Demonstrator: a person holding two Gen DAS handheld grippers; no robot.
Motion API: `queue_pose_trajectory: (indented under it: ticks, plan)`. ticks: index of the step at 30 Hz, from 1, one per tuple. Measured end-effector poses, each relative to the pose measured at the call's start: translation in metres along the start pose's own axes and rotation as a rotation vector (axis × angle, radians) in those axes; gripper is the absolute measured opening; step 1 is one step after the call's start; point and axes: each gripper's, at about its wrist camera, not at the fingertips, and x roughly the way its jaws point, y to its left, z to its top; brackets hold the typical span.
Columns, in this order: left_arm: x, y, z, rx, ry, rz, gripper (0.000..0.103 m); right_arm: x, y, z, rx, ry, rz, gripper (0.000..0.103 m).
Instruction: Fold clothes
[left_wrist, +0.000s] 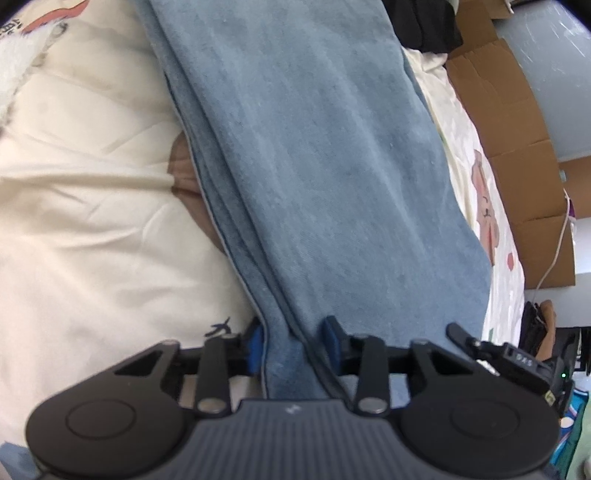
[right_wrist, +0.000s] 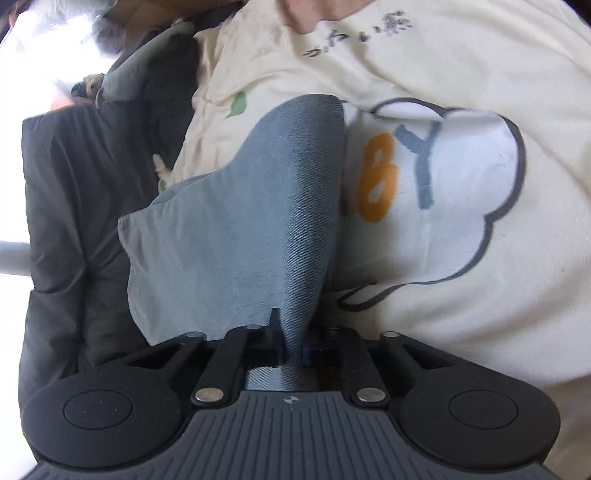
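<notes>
A pair of light blue jeans (left_wrist: 314, 166) lies stretched out on a cream bedsheet with cartoon prints (left_wrist: 92, 221). My left gripper (left_wrist: 293, 347) is shut on the near end of the jeans, its blue pads (left_wrist: 255, 347) pinching several layers of denim. In the right wrist view, my right gripper (right_wrist: 293, 349) is shut on another part of the jeans (right_wrist: 258, 221), which rises as a folded ridge above the cream sheet (right_wrist: 480, 74). A white cloud print with letters (right_wrist: 424, 192) shows on the sheet beside the denim.
Brown cardboard boxes (left_wrist: 517, 147) stand along the bed's right side, with a white cable (left_wrist: 554, 251). A dark grey padded garment (right_wrist: 81, 221) lies left of the jeans in the right wrist view. Dark clothes (left_wrist: 424, 26) lie at the far end.
</notes>
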Motion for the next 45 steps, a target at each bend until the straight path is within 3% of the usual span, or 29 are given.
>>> queue_pose_trajectory:
  ticks: [5,14,25,33,37,40,45]
  plan:
    - [-0.004,-0.008,0.0,0.005,0.004,0.005,0.026,-0.008,0.024,0.009,-0.014,0.022,-0.08,0.005]
    - [-0.013,-0.028,-0.005,0.041,0.014,-0.033,0.026,-0.045,0.049,0.047,-0.052,0.032,-0.139,0.004]
    - [0.005,-0.064,-0.022,0.094,0.03,-0.075,0.025,-0.078,0.067,0.099,-0.125,0.018,-0.16,0.004]
    - [0.007,-0.057,-0.027,0.073,0.054,-0.047,0.024,-0.048,0.011,0.106,-0.117,0.025,-0.086,0.009]
    - [0.006,-0.056,-0.029,0.114,0.082,-0.001,0.024,-0.046,-0.028,0.094,-0.021,-0.006,-0.018,0.012]
    - [0.001,-0.051,-0.031,0.123,0.073,-0.013,0.029,-0.039,-0.037,0.087,0.01,0.005,0.021,0.033]
    - [0.015,-0.06,-0.028,0.09,0.044,0.001,0.033,-0.016,-0.033,0.085,0.022,0.027,0.052,0.037]
